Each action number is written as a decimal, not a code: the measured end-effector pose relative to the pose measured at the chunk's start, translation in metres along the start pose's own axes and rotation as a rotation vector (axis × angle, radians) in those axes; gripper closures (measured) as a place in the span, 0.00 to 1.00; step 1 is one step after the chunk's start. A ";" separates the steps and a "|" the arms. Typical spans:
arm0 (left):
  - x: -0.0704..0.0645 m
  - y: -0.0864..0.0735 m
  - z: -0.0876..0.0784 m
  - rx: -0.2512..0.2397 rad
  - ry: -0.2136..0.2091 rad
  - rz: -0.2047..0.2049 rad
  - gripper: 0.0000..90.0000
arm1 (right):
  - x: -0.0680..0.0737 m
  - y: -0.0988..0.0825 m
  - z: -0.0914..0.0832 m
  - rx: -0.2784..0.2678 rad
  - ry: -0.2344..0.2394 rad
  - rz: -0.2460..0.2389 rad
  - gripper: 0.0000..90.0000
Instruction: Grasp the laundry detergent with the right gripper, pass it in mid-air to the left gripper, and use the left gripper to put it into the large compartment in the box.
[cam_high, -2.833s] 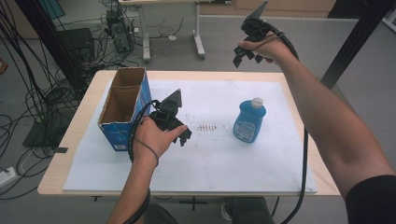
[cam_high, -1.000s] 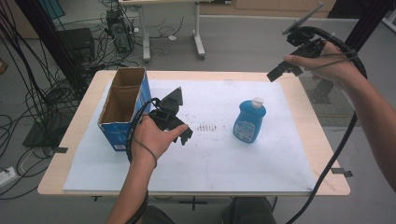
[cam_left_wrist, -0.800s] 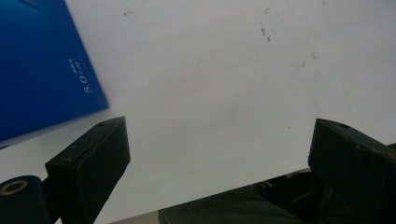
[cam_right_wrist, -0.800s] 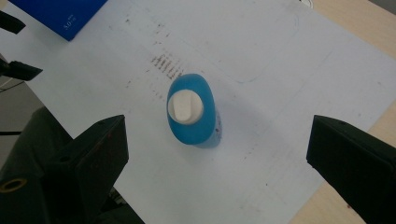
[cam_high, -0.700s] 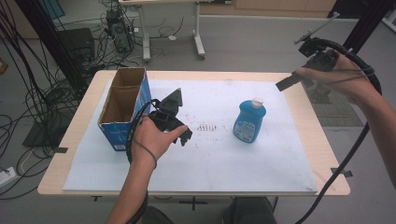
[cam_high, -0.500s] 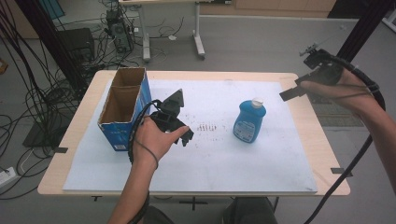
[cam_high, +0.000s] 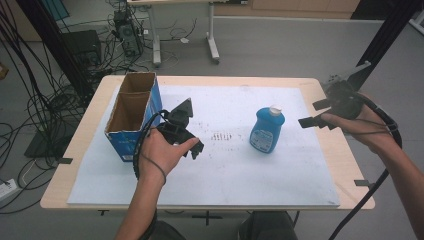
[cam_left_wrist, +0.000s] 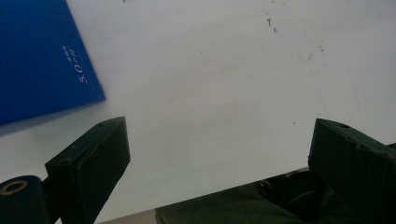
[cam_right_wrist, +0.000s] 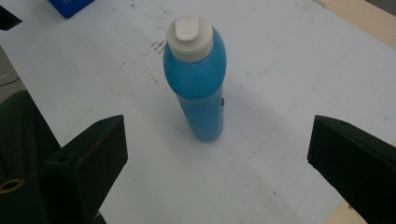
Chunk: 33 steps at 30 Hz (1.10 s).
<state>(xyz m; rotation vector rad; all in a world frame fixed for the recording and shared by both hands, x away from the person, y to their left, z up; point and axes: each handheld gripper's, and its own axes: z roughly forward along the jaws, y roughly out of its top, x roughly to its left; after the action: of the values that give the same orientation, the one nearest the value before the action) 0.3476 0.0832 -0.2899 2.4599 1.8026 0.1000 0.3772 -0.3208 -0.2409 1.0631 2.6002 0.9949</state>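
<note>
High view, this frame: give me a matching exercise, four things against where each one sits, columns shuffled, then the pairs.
Things:
1. blue bottle
2. cardboard box
3. left hand-held gripper
4. right hand-held gripper

Places:
A. at the table's left end, open side up
B. above the table's right edge, jaws open toward the bottle
C. upright on the white sheet, right of centre
D. low over the sheet beside the box, jaws open on nothing

Pairs: 1-C, 2-A, 3-D, 4-B

upright blue bottle (cam_right_wrist: 198, 88), white cap (cam_right_wrist: 191, 32), tool (cam_right_wrist: 219, 154) spread wide
</note>
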 end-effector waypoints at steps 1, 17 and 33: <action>0.000 -0.001 0.001 0.000 -0.003 -0.006 0.07 | 0.001 -0.002 0.002 0.000 -0.001 -0.005 0.05; 0.000 -0.004 0.000 -0.012 0.001 -0.002 0.07 | 0.010 -0.034 0.049 -0.080 -0.014 -0.049 0.05; 0.006 -0.006 0.007 -0.006 -0.006 -0.009 0.07 | 0.015 -0.046 0.096 -0.123 -0.042 -0.096 0.04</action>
<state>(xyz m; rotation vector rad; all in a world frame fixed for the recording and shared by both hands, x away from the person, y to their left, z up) 0.3441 0.0902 -0.2972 2.4449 1.8083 0.0974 0.3765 -0.2848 -0.3424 0.9112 2.4945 1.0826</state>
